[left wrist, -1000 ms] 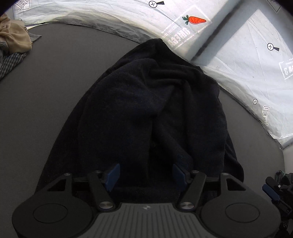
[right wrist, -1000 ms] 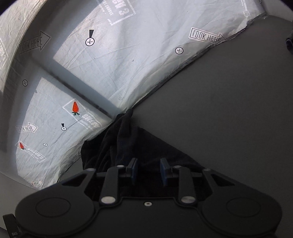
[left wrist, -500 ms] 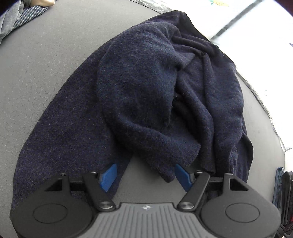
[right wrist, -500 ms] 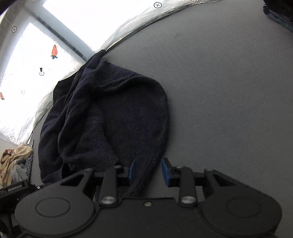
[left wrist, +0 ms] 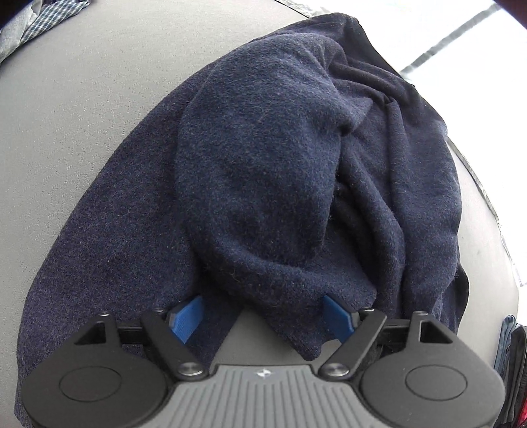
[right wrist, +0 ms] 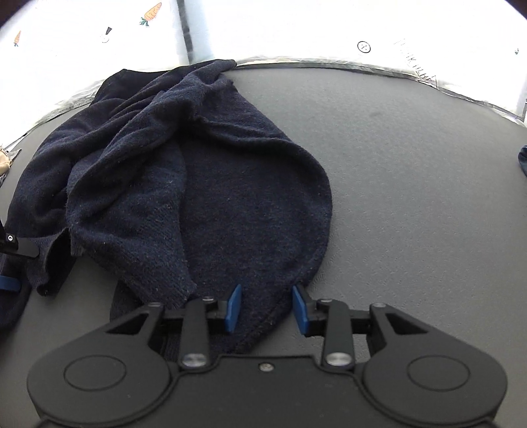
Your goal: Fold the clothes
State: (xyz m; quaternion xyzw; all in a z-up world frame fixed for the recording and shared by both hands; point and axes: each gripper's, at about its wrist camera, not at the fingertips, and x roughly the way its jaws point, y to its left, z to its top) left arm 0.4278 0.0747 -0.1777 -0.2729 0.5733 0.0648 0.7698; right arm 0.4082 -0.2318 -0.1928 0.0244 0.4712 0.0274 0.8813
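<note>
- Since half a second ago, the right gripper (right wrist: 266,307) has parted its jaws from a narrow gap to a middling one, with the sweater (right wrist: 210,204) edge lying loose between its pads.
- Left gripper (left wrist: 263,316) stands wide apart as before, low over the sweater (left wrist: 263,171), a folded corner hanging between its pads, gripped by neither.
- Sweater lies crumpled on the grey table (right wrist: 411,184), its far end at the table's edge.
- Checked cloth (left wrist: 42,19) sits at the far left corner.

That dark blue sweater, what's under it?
The navy sweater lies crumpled on a grey table, visible all around it. Anything beneath its bunched folds is covered, so I cannot tell.
</note>
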